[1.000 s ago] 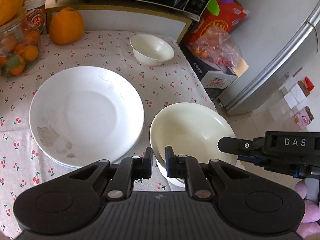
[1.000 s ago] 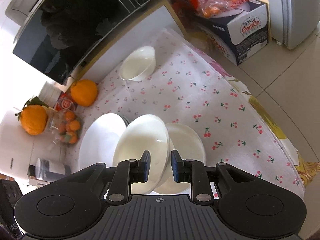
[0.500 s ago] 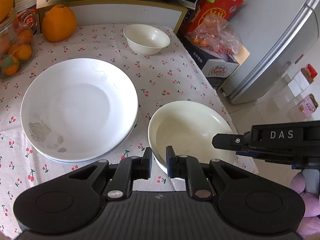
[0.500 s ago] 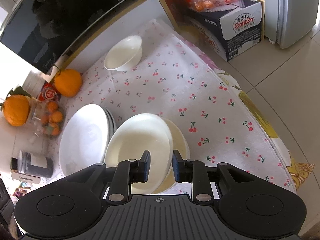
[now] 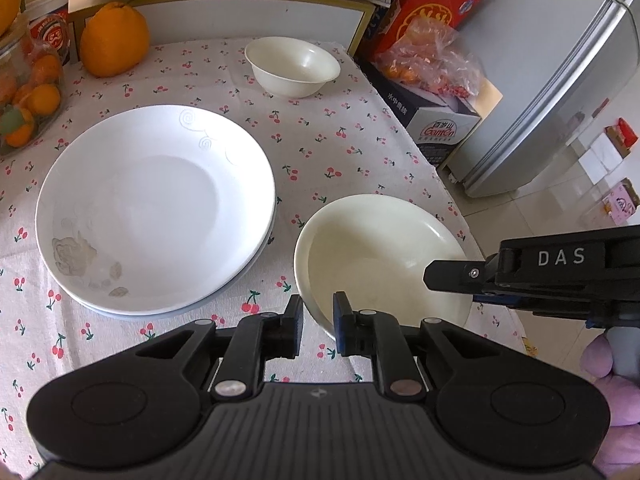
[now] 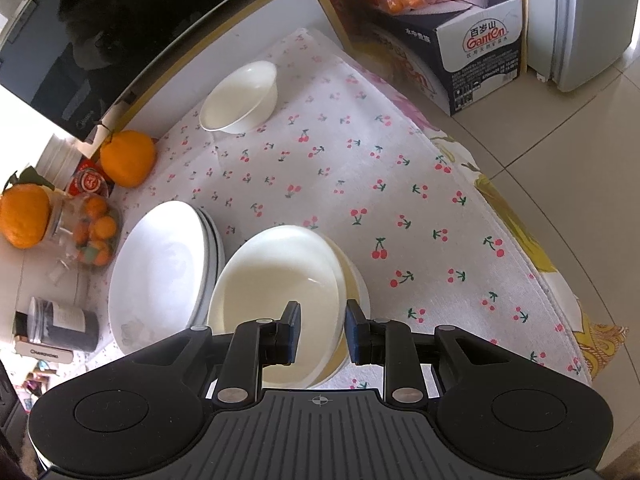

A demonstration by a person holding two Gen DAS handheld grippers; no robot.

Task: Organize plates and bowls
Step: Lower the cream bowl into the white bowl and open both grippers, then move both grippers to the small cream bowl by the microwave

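Though contact hidden, both hand-held grippers, left (image 5: pixel 316 322) and right (image 6: pixel 320 330), seemingly pinch cream bowl (image 5: pixel 380 256) rim; lower bowl mostly covered.

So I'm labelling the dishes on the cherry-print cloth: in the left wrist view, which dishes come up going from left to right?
Stack of white plates → small bowl at the far edge → cream bowl, with the left gripper shut on its near rim.

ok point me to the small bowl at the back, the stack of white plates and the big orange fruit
small bowl (image 5: pixel 294 65), left wrist view, on its inner wall
stack of white plates (image 5: pixel 156 208), left wrist view, on the top plate's centre
big orange fruit (image 5: pixel 114 40), left wrist view, on its front skin
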